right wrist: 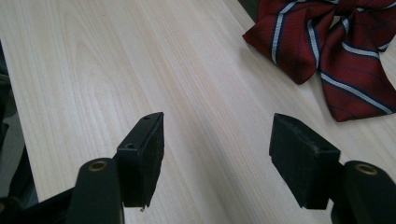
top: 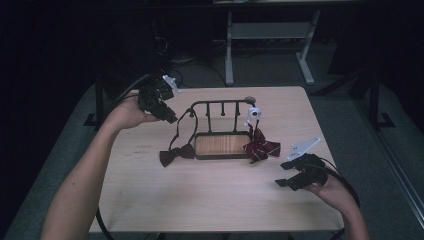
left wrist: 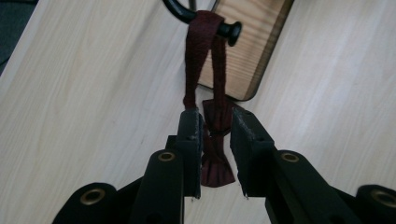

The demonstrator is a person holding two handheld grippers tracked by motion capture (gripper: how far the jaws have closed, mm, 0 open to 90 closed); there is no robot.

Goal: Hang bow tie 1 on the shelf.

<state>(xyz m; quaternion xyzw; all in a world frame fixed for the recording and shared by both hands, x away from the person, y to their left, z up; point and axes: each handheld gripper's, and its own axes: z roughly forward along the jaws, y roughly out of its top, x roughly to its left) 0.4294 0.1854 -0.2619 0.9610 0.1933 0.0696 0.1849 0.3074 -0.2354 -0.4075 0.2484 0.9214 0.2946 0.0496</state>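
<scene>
1. Hanging by its strap from the left end peg of the rack (top: 220,107), the dark bow tie (top: 176,154) trails down onto the surface (top: 210,200), its knot lying just beside the rack's wooden base.
2. The left tool (left wrist: 215,135) looks along the strap, its jaws apart with the bow between them in that view but, as far as I can tell, no pad pressing on it; in the high view the left tool (top: 159,107) is up and to the left of the rack, so the bow seems to lie below it.
3. The right tool (top: 295,175) rests low near the front right of the surface, jaws wide apart and empty, near the striped bow tie (top: 261,148) that leans at the rack's right end.
4. Judging by its drape, the dark bow tie is light, soft and limp; it will sag and swing rather than hold shape.
5. The strap is thin and could slip off the peg; the centre knot looks the firmest place to pinch.
</scene>
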